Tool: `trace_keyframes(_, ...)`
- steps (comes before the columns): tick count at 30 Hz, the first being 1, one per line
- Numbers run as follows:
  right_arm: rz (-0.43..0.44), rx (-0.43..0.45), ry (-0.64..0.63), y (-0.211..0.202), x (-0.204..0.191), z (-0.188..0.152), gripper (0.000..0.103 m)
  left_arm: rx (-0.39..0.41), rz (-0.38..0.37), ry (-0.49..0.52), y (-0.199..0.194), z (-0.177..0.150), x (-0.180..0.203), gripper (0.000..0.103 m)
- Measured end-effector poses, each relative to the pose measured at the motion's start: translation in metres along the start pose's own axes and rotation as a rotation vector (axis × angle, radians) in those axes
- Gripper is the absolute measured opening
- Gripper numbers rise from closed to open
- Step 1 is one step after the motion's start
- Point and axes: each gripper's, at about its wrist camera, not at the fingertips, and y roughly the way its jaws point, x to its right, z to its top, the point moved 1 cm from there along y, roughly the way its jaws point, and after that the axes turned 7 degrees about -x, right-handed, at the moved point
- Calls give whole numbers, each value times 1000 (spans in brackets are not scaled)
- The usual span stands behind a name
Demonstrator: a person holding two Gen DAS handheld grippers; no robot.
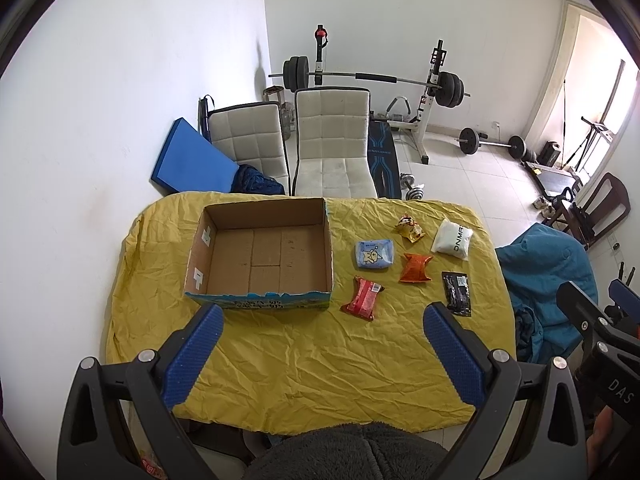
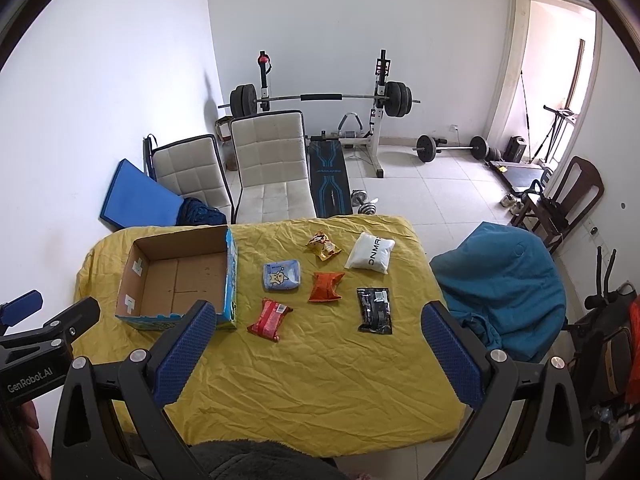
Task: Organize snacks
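Both claws spread wide, holding nothing, hovering over the near edge of the surface (image 1: 320,364): left claw (image 1: 322,322), right claw (image 2: 318,320). Each also shows partly at the other view's edge, cut off by the frame.

Cardboard box (image 1: 262,248) sits open-topped on the left of the yellow cloth, empty inside; print on its blue outer faces too small to read.

Six snacks lie right of the box, none touching:
- red packet (image 1: 363,298), nearest the box's near right corner, long axis running near-to-far, tilted slightly right.
- light blue packet (image 1: 374,255), flat, long axis left-right, cartoon face up.
- orange packet (image 1: 416,267), pinched in the middle, ends flared.
- yellow packet (image 1: 409,227), crumpled, farthest back; print unreadable.
- white pouch (image 1: 453,239), lettering reads sideways, partly legible only.
- black packet (image 1: 457,293), long axis near-to-far; its near end sits just beside the left claw's right finger in the left wrist view, clear in the right wrist view (image 2: 375,310).

Dark fleece garment at bottom hides the surface's near edge.
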Motion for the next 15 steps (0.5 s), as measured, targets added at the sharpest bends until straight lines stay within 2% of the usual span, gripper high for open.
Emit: trace_keyframes(15,-3,-4,5,0,0,-6,103,2,-8,4,-4,-9,5,103)
